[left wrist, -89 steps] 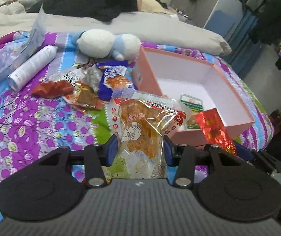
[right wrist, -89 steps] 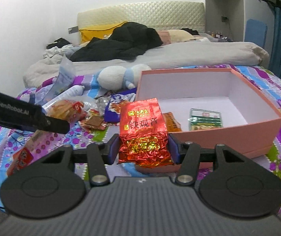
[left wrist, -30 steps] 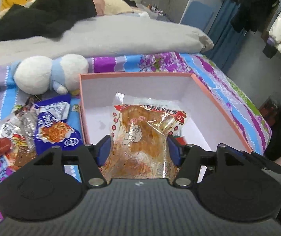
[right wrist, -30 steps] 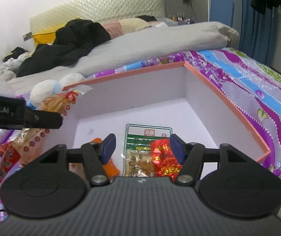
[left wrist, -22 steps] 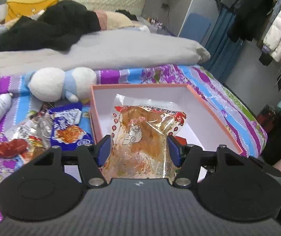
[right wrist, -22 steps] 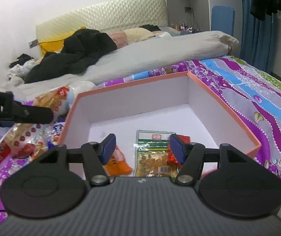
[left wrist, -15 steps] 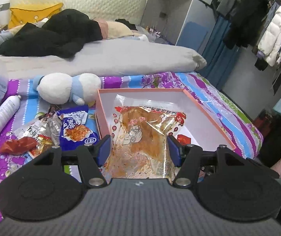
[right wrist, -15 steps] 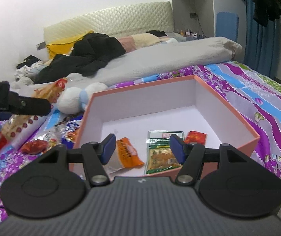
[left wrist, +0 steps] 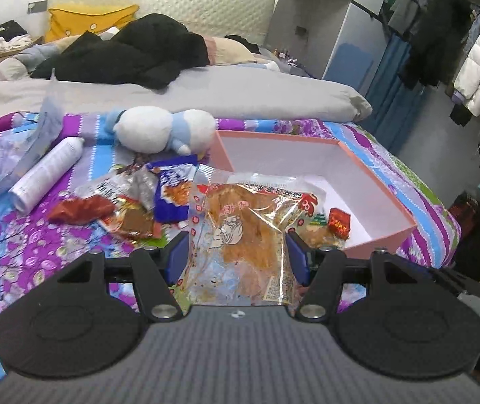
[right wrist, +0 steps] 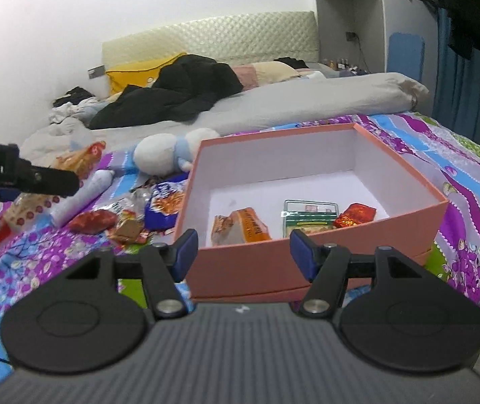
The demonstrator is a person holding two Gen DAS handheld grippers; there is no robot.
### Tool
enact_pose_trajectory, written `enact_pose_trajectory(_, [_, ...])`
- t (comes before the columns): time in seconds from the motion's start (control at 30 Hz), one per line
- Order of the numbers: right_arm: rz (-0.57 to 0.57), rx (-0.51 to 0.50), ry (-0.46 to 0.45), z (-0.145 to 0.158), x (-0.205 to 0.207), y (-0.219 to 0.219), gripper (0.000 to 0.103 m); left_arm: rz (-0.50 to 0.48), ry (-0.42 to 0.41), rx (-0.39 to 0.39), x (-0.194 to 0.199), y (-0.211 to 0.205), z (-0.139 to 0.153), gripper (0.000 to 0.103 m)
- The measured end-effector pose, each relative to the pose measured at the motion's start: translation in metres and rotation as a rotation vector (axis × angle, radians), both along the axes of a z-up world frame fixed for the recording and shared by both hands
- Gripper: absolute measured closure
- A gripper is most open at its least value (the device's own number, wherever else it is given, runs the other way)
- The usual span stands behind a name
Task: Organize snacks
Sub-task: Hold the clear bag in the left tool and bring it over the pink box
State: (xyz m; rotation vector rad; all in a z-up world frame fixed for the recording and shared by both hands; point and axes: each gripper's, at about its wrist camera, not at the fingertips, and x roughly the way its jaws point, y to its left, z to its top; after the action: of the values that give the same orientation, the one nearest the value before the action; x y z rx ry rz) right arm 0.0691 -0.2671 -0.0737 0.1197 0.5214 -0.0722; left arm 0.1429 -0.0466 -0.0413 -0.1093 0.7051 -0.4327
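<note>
The left gripper [left wrist: 236, 257] was clamped on a clear snack bag [left wrist: 246, 229] of orange-brown dried food, its blue pads [left wrist: 177, 257] pressing the crinkled plastic from both sides; the bag stood upright with its long axis running away from the camera, its red-printed top edge leaning toward the pink box [left wrist: 379, 242]. That gripper pointed somewhat downward, held above the flowered bedspread [left wrist: 11, 245] just short of the box's near corner. The right gripper [right wrist: 243, 249] hung before the box's near wall with its jaws apart and nothing between them — it too tilted down. Inside the stiff, white-lined cardboard box [right wrist: 273, 262] lay an orange packet [right wrist: 240, 227], a flat green packet [right wrist: 308, 220] and a shiny red foil packet [right wrist: 356, 215]. Left of it sat a heap of loose wrappers [right wrist: 132, 215], beyond them a white spray can [left wrist: 46, 173] lying on its side and a soft white-and-blue plush toy [left wrist: 164, 129].
</note>
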Motion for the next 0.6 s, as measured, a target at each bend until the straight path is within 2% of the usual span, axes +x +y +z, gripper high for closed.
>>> enact_pose_trajectory(0.27, [0.05,0.012,-0.018,0.001,-0.021,0.029,0.04,0.038,-0.041,0.042,-0.029,0.034,0.001,0.037])
enact_pose_trajectory(0.6, [0.118,0.023,0.008,-0.009,-0.036,0.057,0.04,0.064,0.002,0.026,-0.051,0.06,-0.02,0.037])
